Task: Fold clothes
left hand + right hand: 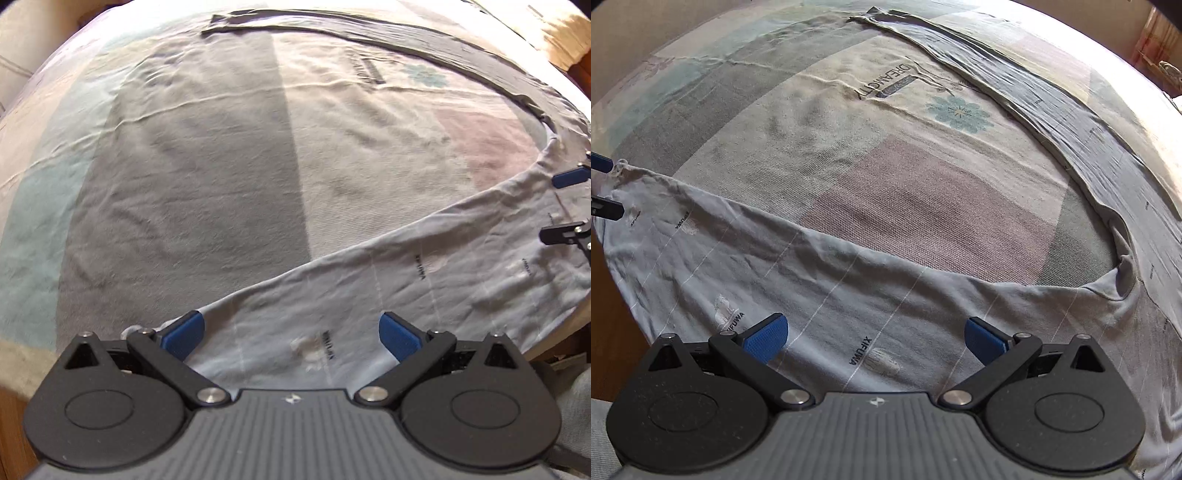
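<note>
Both spread wide and empty, left gripper (291, 338) and right gripper (875, 338), poised over pale blue trousers (820, 291) lying flat along near edge of patterned bedsheet (886, 166).

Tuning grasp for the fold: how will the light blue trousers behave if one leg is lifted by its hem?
Probably floppy: the light blue trousers lie limp and wrinkled, following the bedsheet. Likely light, since the fabric looks thin. A lifted leg would probably sag and drag the rest, as the other leg trails far across the bed. Both grippers have open jaws.
</note>
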`<state>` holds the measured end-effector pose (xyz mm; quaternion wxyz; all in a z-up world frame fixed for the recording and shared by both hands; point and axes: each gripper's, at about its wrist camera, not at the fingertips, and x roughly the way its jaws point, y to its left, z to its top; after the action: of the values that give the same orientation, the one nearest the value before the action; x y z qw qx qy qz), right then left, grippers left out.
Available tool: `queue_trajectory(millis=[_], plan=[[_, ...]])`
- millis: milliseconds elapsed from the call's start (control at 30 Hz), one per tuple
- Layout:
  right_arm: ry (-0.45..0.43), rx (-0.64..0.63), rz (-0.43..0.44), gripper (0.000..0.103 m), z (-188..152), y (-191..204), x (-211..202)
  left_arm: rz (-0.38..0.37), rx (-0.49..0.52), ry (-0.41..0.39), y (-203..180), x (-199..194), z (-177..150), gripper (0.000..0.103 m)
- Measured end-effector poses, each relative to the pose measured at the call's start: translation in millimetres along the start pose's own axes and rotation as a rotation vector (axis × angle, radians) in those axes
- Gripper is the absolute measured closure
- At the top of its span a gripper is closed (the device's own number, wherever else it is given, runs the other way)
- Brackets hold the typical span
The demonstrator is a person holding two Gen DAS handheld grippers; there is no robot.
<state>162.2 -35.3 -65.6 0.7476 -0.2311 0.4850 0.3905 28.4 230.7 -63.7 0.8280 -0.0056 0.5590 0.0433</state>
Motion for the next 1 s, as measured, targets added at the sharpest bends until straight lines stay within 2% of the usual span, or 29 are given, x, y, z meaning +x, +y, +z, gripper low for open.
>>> queue_trajectory(millis=[100, 267, 367, 433, 533, 667, 767, 867, 1000], plan=[[-0.008, -0.019, 0.001, 0.000, -7, 7, 6, -0.035, 0.061, 0.002, -21, 12, 3, 0.003], [-0.029, -0.097, -0.009, 0.000, -36, 8, -5, -0.040, 0.106, 0.031, -20, 20, -11, 0.000], [-0.012, -0.088, -0.017, 0.000, -47, 1, -17, -0.029, 0.117, 0.072, -21, 20, -1, 0.000], [-0.051, -0.066, -0.017, 0.000, -48, -3, -23, -0.019, 0.134, 0.063, -26, 18, 7, 0.001], [-0.020, -0.041, -0.028, 0.000, -49, -4, -13, -0.027, 0.154, 0.060, -34, 17, 16, 0.001], [-0.051, -0.022, -0.013, 0.000, -78, -12, -21, -0.011, 0.210, 0.117, -42, 22, 17, 0.001], [0.000, -0.002, -0.037, 0.000, -98, -18, -36, -0.007, 0.231, 0.121, -44, 18, 22, 0.001], [-0.021, 0.104, -0.063, 0.000, -101, -33, -51, -0.039, 0.267, 0.081, -58, 9, 41, 0.001], [-0.066, 0.207, -0.139, 0.000, -96, -58, -47, -0.151, 0.322, 0.040, -91, 4, 72, 0.001]])
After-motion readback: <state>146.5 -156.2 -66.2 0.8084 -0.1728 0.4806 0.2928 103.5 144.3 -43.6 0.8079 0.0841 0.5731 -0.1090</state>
